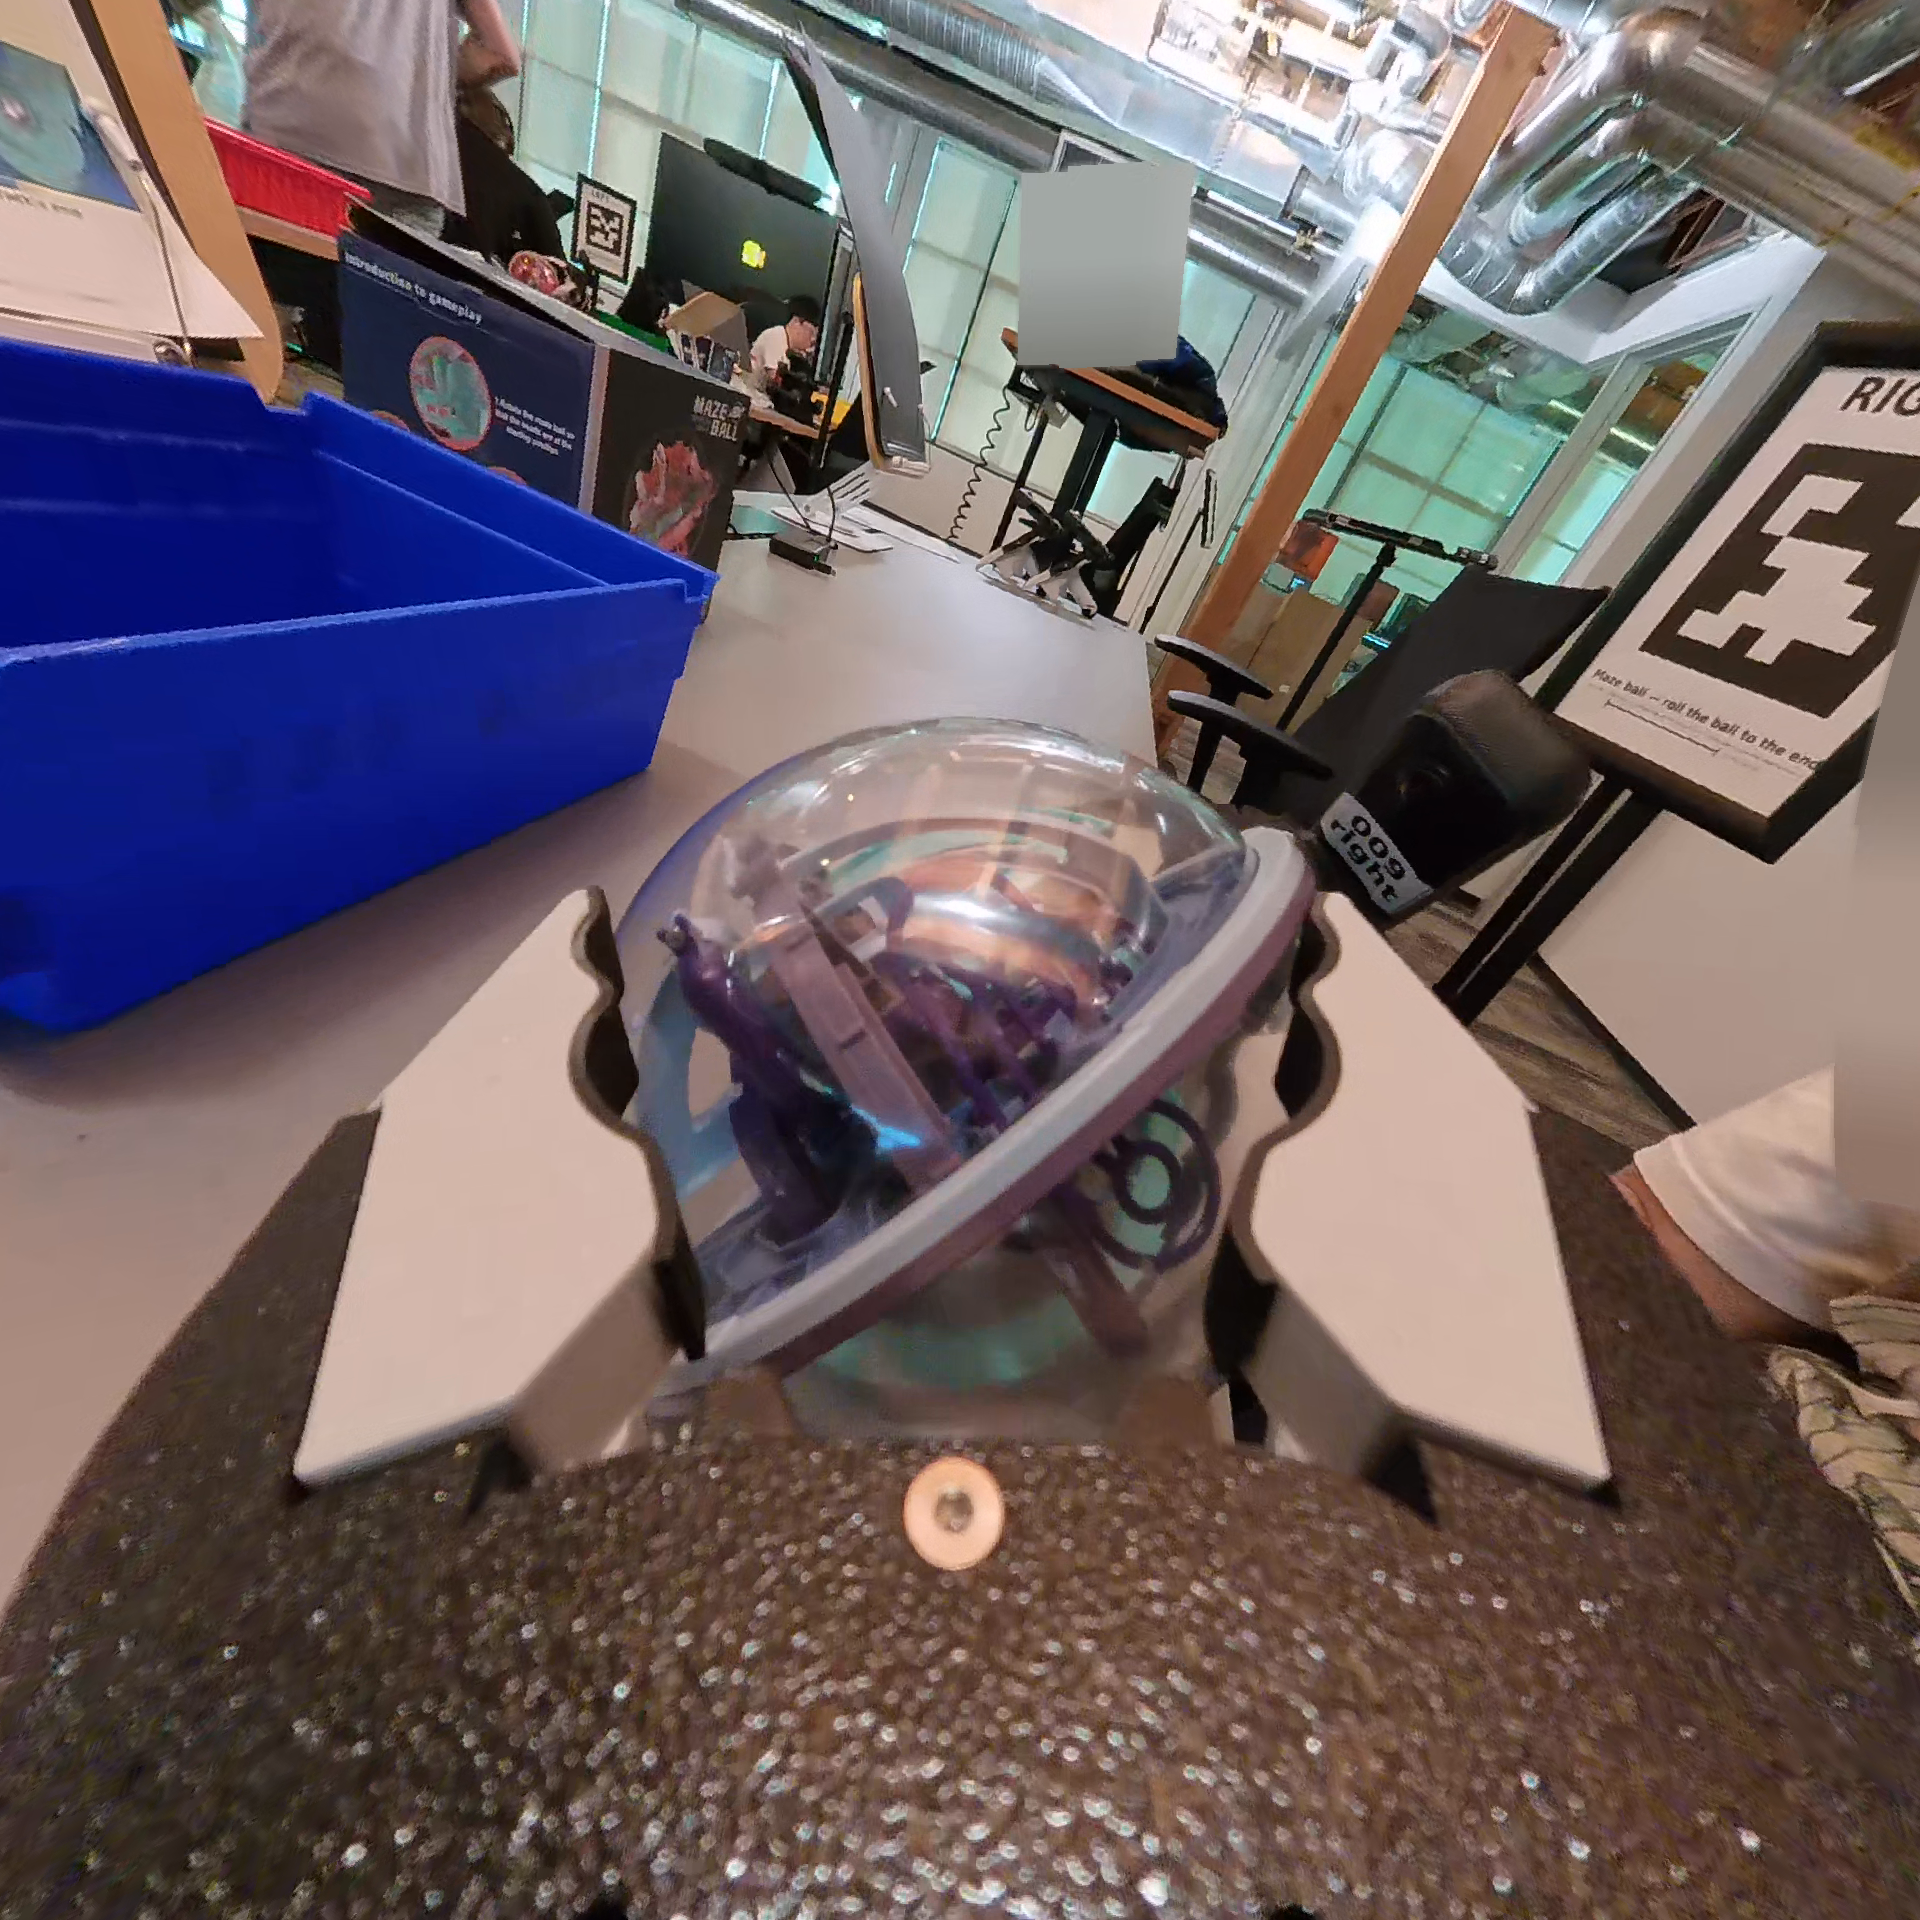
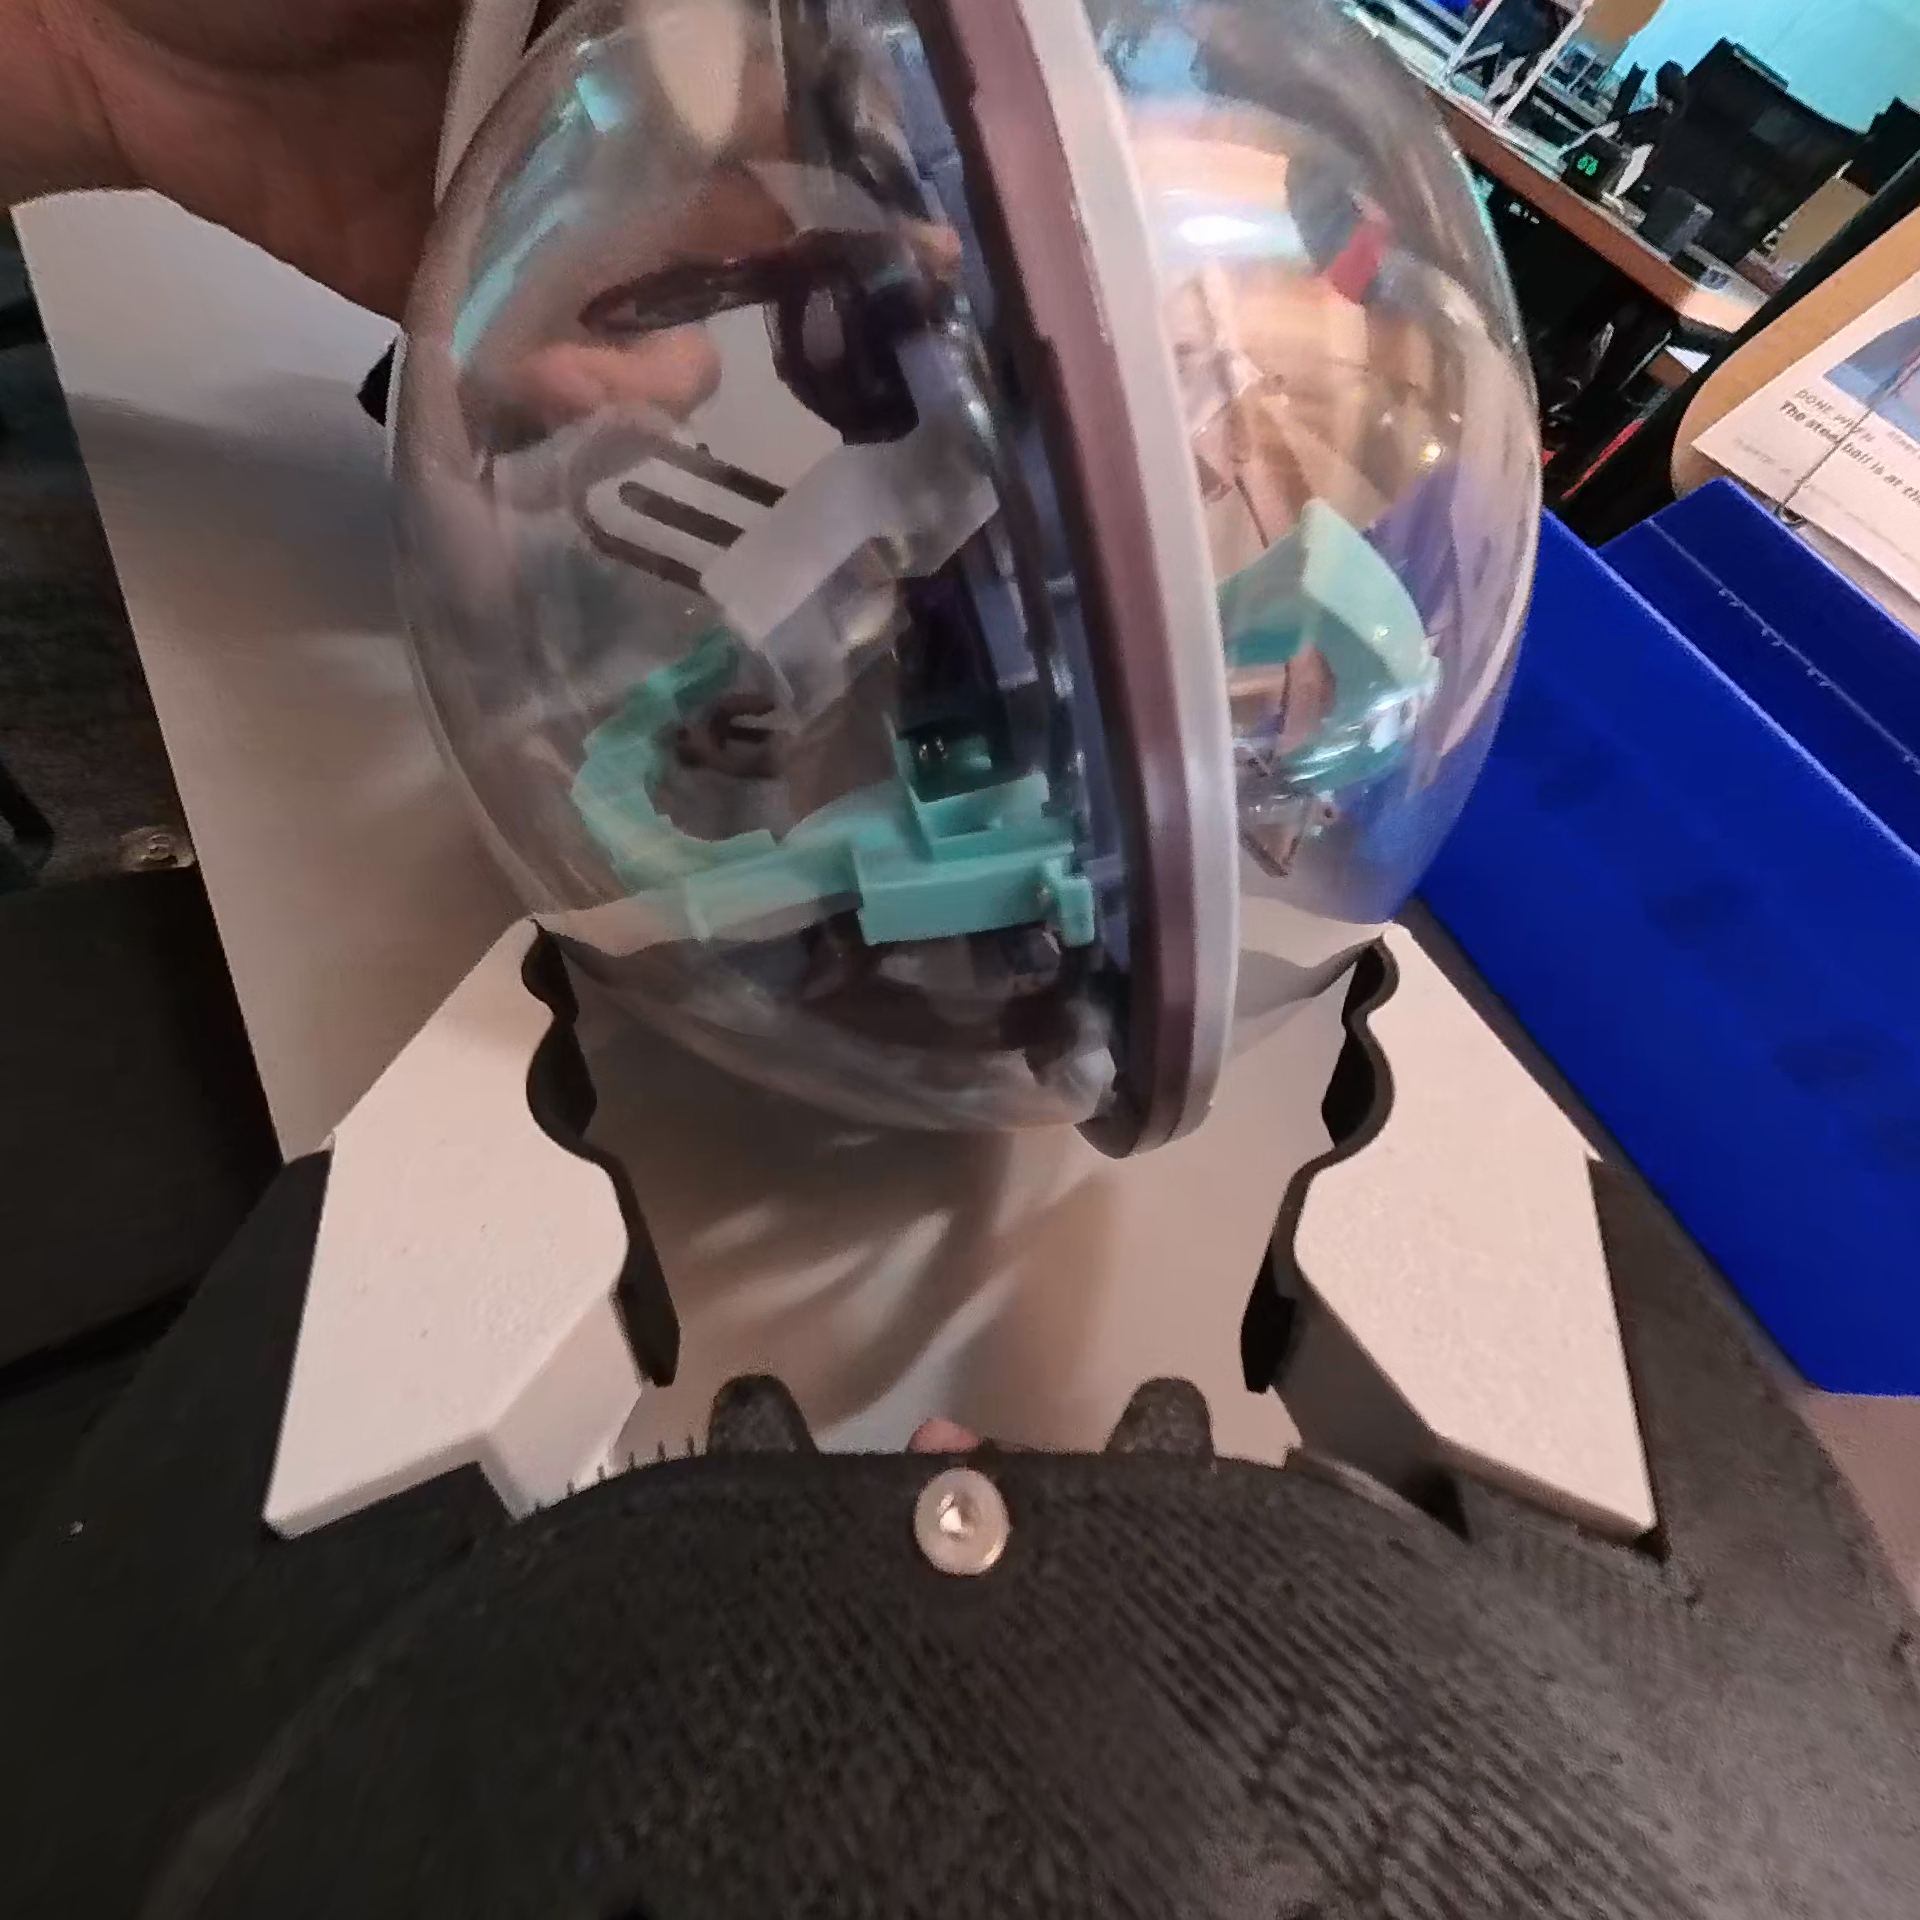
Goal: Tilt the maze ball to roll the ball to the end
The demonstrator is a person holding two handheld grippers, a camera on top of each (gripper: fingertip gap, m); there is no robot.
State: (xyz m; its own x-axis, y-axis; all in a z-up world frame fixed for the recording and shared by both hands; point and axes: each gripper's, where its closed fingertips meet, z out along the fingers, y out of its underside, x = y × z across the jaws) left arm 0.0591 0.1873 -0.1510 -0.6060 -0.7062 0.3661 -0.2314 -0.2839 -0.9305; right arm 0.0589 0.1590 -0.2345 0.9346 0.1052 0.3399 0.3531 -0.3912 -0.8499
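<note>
The maze ball (image 1: 935,1039) is a clear sphere with a grey and purple rim and purple and teal tracks inside. My left gripper (image 1: 956,914) is shut on it, with both pads against its sides, and holds it tilted over the grey table (image 1: 935,644). In the right wrist view the ball (image 2: 935,520) fills the upper middle with its rim nearly upright. My right gripper (image 2: 961,966) is open; the ball's lower part dips between its fingertips without being pressed. The left gripper's white finger (image 2: 208,520) lies to the left of the ball. The right gripper's body (image 1: 1455,790) shows behind the ball.
A blue bin (image 1: 312,727) stands on the table to the left; it also shows in the right wrist view (image 2: 1714,935). A dark game box (image 1: 520,416) is behind it. A framed marker sign (image 1: 1766,582) and a chair (image 1: 1247,727) are beyond the table's right edge. A hand (image 2: 208,104) is at top left.
</note>
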